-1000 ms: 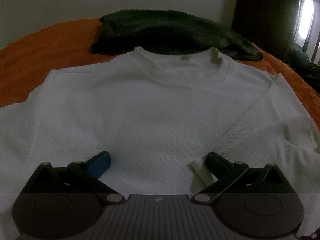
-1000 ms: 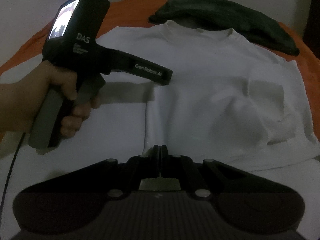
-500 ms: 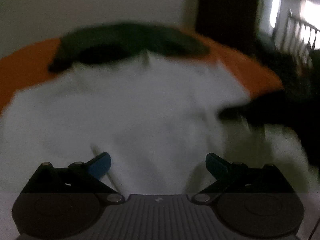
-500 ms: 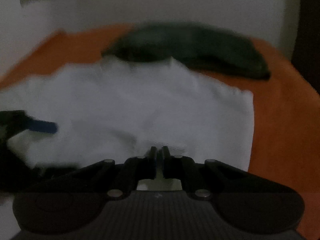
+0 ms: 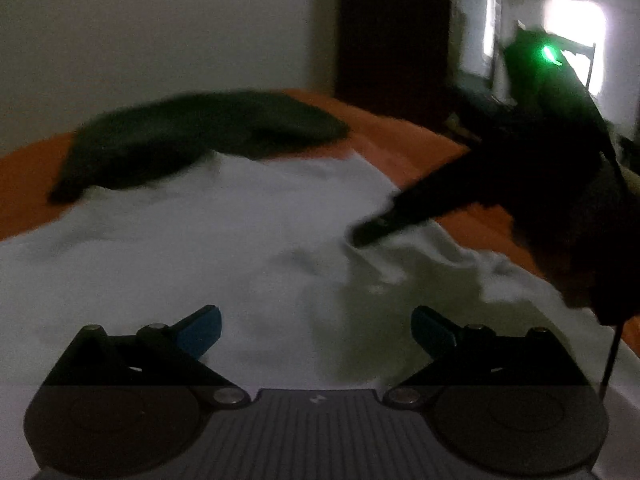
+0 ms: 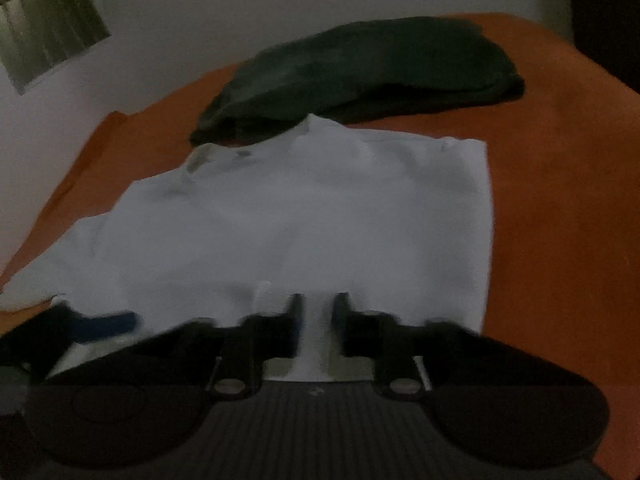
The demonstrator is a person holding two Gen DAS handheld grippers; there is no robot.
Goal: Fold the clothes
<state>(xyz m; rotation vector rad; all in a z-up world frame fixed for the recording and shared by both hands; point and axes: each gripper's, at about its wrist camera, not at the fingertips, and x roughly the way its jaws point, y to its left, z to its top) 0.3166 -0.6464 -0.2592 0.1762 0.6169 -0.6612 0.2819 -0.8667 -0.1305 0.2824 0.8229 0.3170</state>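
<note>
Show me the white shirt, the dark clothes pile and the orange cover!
white shirt (image 6: 304, 216), right wrist view, middle of its body.
dark clothes pile (image 6: 360, 68), right wrist view, top of the heap.
orange cover (image 6: 560, 200), right wrist view, bare part.

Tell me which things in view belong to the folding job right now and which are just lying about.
In the job:
- white shirt, spread flat
- right gripper, on the shirt's near edge
- left gripper, wide open over the shirt

Lying about:
- dark green garment beyond the collar
- orange bedcover underneath

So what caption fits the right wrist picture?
Right gripper over a white knit shirt on orange bedding.
</note>
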